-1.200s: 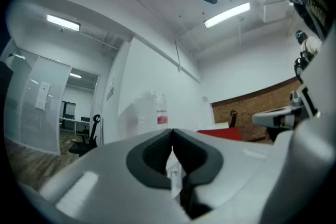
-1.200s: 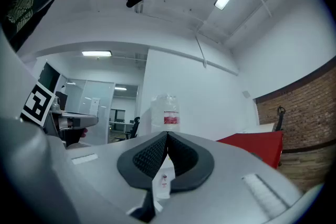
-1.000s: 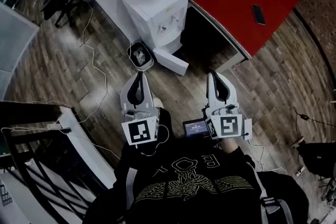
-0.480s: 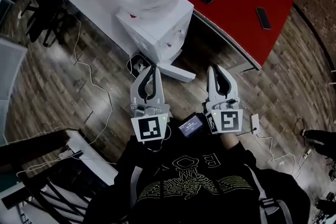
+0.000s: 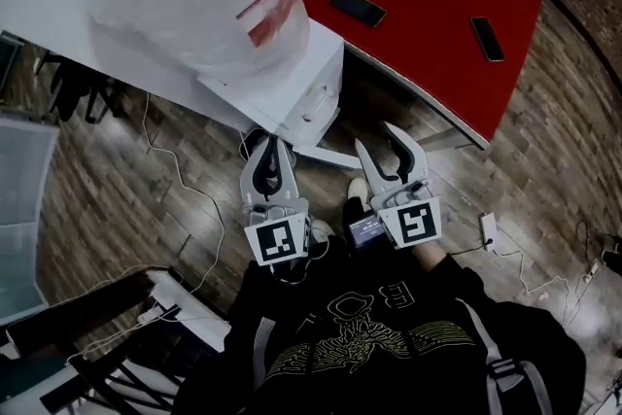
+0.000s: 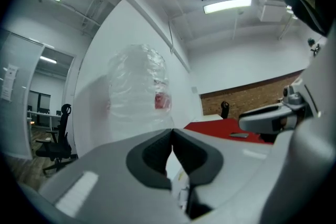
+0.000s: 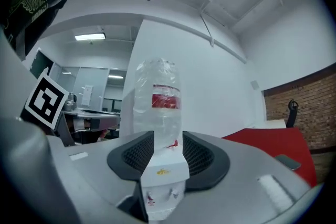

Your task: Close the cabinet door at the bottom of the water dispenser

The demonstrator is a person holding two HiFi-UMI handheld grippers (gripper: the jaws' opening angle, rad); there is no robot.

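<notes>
The white cabinet door (image 5: pixel 326 155) stands ajar at the foot of the water dispenser (image 5: pixel 309 87), low between our two tools. Only the head view shows it. Our left tongs (image 5: pixel 269 151) sit pinched together and empty. Our right tongs (image 5: pixel 380 139) are opening (nothing between the pads), and their view frames the bottle (image 7: pixel 157 113), whose red label (image 7: pixel 166 98) is unreadable.
</notes>
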